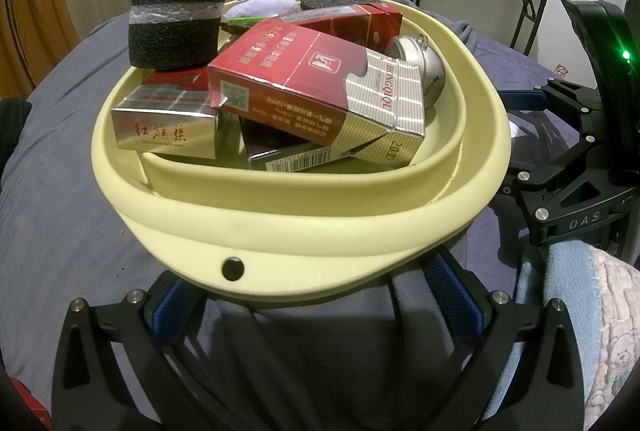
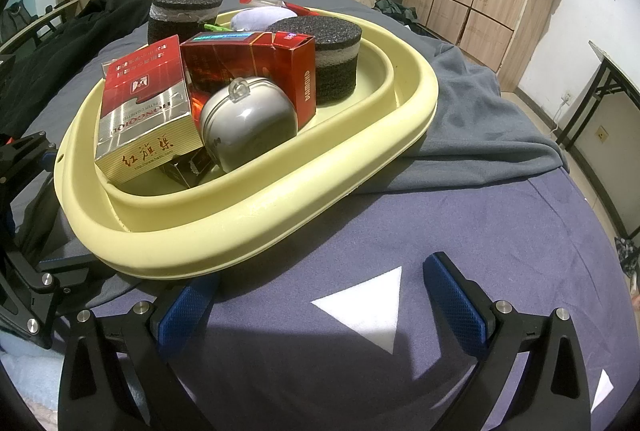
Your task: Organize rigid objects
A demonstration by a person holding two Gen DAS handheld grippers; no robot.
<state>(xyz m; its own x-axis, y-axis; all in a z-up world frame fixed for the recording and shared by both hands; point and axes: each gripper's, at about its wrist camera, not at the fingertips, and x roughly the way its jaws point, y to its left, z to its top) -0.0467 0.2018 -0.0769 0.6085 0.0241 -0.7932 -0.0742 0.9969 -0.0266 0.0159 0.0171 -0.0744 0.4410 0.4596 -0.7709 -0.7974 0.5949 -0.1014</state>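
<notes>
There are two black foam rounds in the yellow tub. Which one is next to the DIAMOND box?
The lower foam round, on the right in the right wrist view, beside the red DIAMOND box. The other foam round stands farther back, behind the Hongqiqu pack.

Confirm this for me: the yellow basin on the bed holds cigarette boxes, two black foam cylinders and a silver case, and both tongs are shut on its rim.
One thing is wrong: neither tongs are shut on the rim. The right wrist view shows the right tongs open over the bedsheet, and the left wrist view shows the left tongs open under the yellow basin. The cigarette boxes, foam cylinders and silver case are there.
</notes>
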